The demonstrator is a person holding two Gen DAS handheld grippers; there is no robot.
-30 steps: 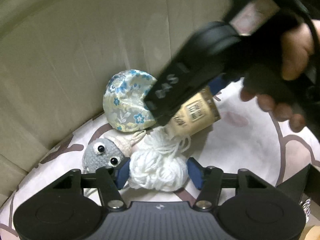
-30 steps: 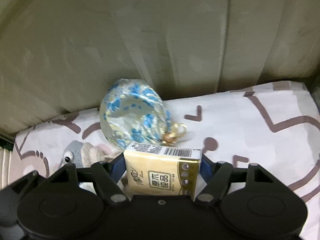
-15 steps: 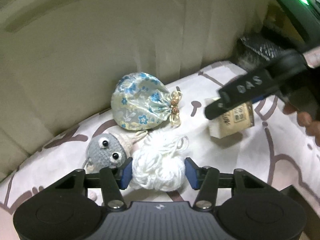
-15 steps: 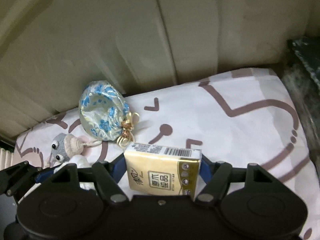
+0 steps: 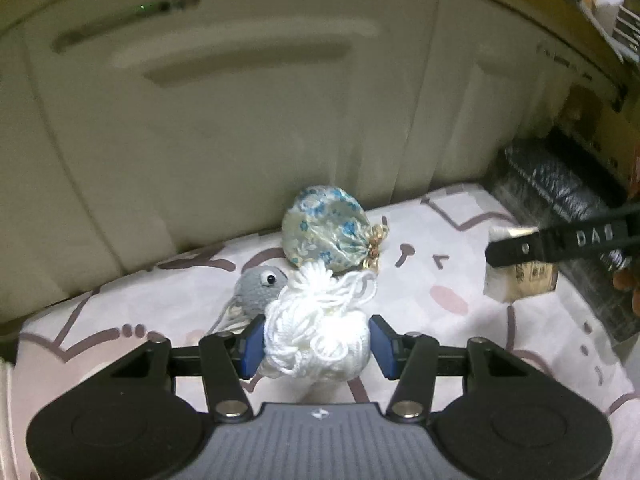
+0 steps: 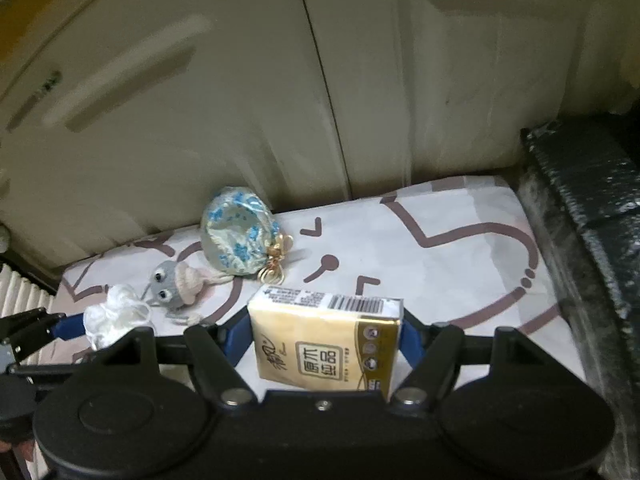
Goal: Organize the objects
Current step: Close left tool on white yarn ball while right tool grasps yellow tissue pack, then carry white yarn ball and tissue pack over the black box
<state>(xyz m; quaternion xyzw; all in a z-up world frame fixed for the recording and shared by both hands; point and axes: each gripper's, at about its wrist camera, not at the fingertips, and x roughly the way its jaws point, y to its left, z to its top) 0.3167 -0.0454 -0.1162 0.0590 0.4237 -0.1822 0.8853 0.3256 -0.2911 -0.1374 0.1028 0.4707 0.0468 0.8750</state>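
My left gripper [image 5: 316, 342] is shut on a white ball of yarn [image 5: 316, 336] and holds it above the patterned cloth [image 5: 448, 320]. My right gripper [image 6: 326, 338] is shut on a yellow tissue pack [image 6: 326, 344], also off the cloth. In the left wrist view the right gripper [image 5: 560, 240] and the tissue pack [image 5: 520, 280] hang at the far right. A blue-flowered pouch [image 5: 326, 232] with a gold tie lies by the back wall. A grey crocheted toy [image 5: 260, 288] with button eyes lies just left of it.
A cream panelled wall [image 5: 240, 120] closes off the back. A dark textured case [image 6: 592, 216] lines the right edge of the cloth. A white ribbed surface [image 6: 24, 292] shows at the far left. Fingers of a hand [image 5: 628, 280] show at the right edge.
Both grippers have risen with their loads, and the pouch and toy now look smaller and farther. The right gripper has swung away to the right of the left one.
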